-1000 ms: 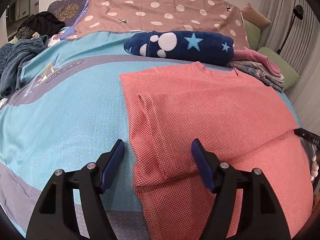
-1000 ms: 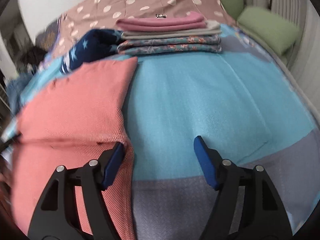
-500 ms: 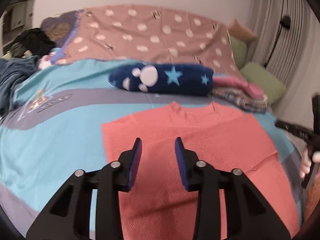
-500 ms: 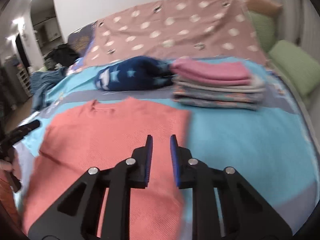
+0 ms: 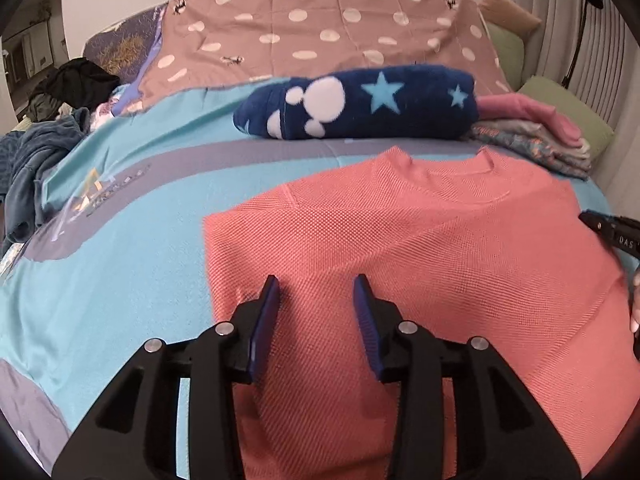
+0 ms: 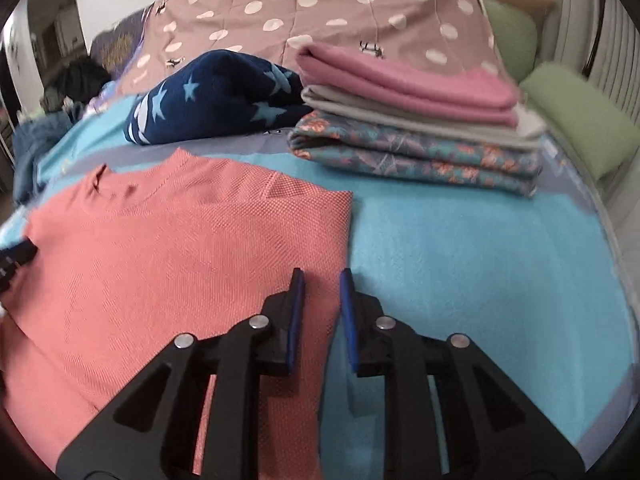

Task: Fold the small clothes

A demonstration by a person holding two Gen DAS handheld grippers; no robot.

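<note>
A coral knit top (image 5: pixel 420 264) lies flat on the blue bedspread (image 5: pixel 120 272), collar toward the pillows, both sleeves folded in. It also shows in the right wrist view (image 6: pixel 180 256). My left gripper (image 5: pixel 316 300) hovers over the top's left side, jaws partly open and holding nothing. My right gripper (image 6: pixel 320 296) hovers over the top's right edge, jaws narrowly apart and holding nothing. The right gripper's tip shows at the left wrist view's right edge (image 5: pixel 612 232).
A rolled navy star blanket (image 5: pixel 360 104) lies beyond the top. A stack of folded clothes (image 6: pixel 416 124) sits at the right rear. Green cushions (image 6: pixel 576 116) line the right side. A heap of dark clothes (image 5: pixel 36 152) lies at the left.
Both grippers were wide open low at the top's lower edges a second ago. They have since risen, narrowed their jaws and moved up along the top.
</note>
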